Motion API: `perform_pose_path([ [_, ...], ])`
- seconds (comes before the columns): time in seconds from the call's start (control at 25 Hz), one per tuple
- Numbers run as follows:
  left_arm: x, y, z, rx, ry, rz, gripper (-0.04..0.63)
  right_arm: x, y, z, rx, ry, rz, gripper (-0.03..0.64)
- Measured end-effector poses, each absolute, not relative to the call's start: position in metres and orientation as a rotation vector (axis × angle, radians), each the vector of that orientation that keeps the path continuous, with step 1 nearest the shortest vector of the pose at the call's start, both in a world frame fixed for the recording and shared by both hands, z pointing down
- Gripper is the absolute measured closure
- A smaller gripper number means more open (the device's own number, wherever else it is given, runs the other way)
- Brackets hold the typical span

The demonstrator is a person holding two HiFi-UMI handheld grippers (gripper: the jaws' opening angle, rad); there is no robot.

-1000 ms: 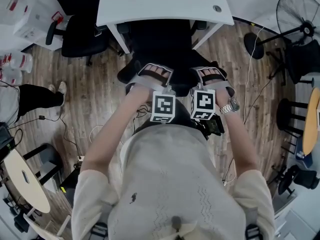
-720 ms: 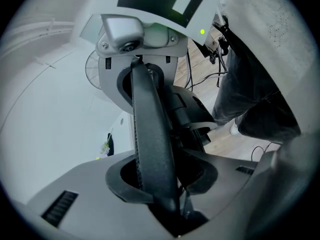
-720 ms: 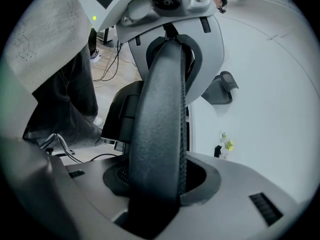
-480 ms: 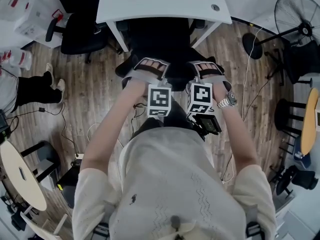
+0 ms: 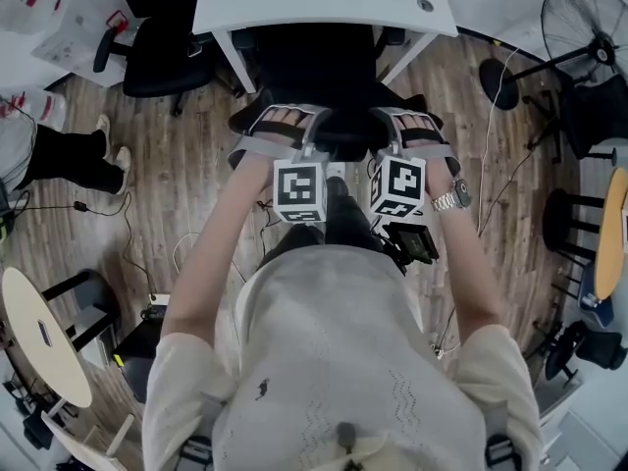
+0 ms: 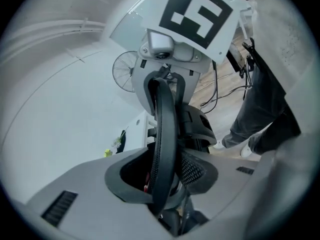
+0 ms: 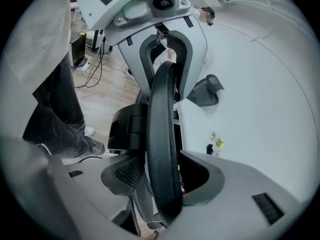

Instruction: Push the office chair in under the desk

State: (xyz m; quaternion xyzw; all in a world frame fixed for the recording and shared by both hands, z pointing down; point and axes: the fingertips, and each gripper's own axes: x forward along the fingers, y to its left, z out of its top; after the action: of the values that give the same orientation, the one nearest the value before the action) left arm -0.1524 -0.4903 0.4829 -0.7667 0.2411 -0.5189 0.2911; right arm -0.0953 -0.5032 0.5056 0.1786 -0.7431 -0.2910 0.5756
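At the head view's far left, a second chair (image 5: 162, 52) and a bystander's legs (image 5: 69, 160) stand on the wood floor (image 5: 177, 194). Next comes the left tongs (image 5: 306, 137), set over the left part of the office chair's top rim (image 5: 343, 145). The office chair (image 5: 314, 77) stands at top centre with its seat beneath the white surface (image 5: 324, 3). It faces that surface, its back toward the wearer. The rim's long axis runs left to right across that view. The right tongs (image 5: 385, 135) sits over the rim's right part, and a fan (image 5: 589, 27) stands far right.

Only the gripper views show the jaws. In the left gripper view the rim (image 6: 165, 134) runs up the frame between the jaws of the left tongs (image 6: 165, 184). They have just been opening, and a dark gap shows beside the rim (no squeeze on it). The right gripper view shows the same for the right tongs (image 7: 162, 184): the jaws have just widened, and the rim (image 7: 162, 124) stands loose between them. Each gripper view also shows the other tongs further along the rim.
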Motion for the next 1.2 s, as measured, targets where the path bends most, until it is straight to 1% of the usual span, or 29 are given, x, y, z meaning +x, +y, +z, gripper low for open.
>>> perform_pose_path([
  [0.36, -0.149, -0.469, 0.465, -2.117, 0.815, -1.255, 0.430, -0.084, -0.483, 0.482, 0.589, -1.787, -0.684, 0.391],
  [0.56, -0.151, -0.454, 0.456, -2.155, 0.899, -1.193, 0.430, -0.078, -0.474, 0.469, 0.751, -1.848, -0.595, 0.391],
  [0.76, -0.155, -0.448, 0.449, -2.268, 1.072, -1.039, 0.431, -0.072, -0.466, 0.457, 0.908, -1.949, -0.512, 0.401],
  [0.8, -0.156, -0.445, 0.448, -2.291, 1.102, -1.015, 0.434, -0.070, -0.463, 0.454, 0.933, -1.965, -0.495, 0.409],
  [0.96, -0.154, -0.432, 0.447, -2.425, 1.214, -0.906, 0.471, -0.063, -0.448, 0.453, 1.030, -2.055, -0.352, 0.479],
  [1.08, -0.155, -0.424, 0.450, -2.528, 1.311, -0.827, 0.520, -0.061, -0.438, 0.455, 1.075, -2.126, -0.233, 0.522],
  [1.2, -0.156, -0.414, 0.452, -2.618, 1.386, -0.761, 0.540, -0.063, -0.427, 0.455, 1.121, -2.196, -0.111, 0.560],
])
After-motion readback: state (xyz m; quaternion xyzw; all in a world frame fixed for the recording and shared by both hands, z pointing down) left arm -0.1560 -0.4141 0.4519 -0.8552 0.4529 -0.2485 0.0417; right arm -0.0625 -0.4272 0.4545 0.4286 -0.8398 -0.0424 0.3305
